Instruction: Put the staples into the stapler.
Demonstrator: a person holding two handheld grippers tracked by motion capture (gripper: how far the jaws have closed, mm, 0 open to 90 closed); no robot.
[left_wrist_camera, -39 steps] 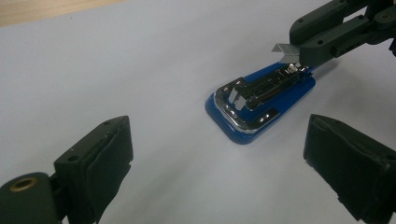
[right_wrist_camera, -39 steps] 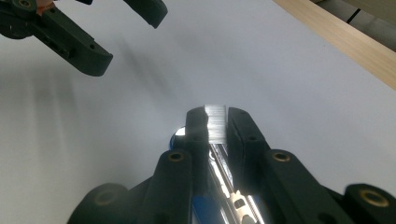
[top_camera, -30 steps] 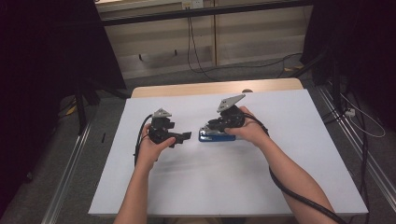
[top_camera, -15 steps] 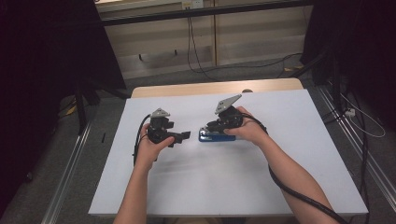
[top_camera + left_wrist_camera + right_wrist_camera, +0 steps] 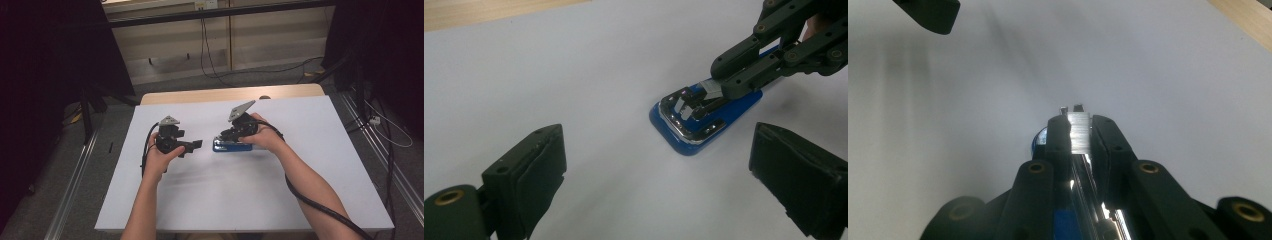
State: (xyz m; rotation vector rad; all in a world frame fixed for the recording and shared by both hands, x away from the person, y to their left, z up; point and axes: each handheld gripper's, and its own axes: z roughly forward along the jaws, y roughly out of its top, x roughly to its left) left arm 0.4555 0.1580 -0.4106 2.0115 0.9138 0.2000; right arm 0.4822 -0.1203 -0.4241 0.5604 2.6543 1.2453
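1. The white surface point(image 5: 260, 200) carries everything; beneath both claws it lies bare, so nothing blocks either approach.
2. The blue stapler point(image 5: 704, 117) lies flat under the right claw point(image 5: 704, 97), ahead of the left claw.
3. The right claw is clamped on the stapler's metal top arm point(image 5: 1079, 131), probably to steady or lift it.
4. The left claw point(image 5: 659, 175) hangs spread wide with nothing between its jaws, just short of the stapler's chrome front, seemingly ready to take that end.
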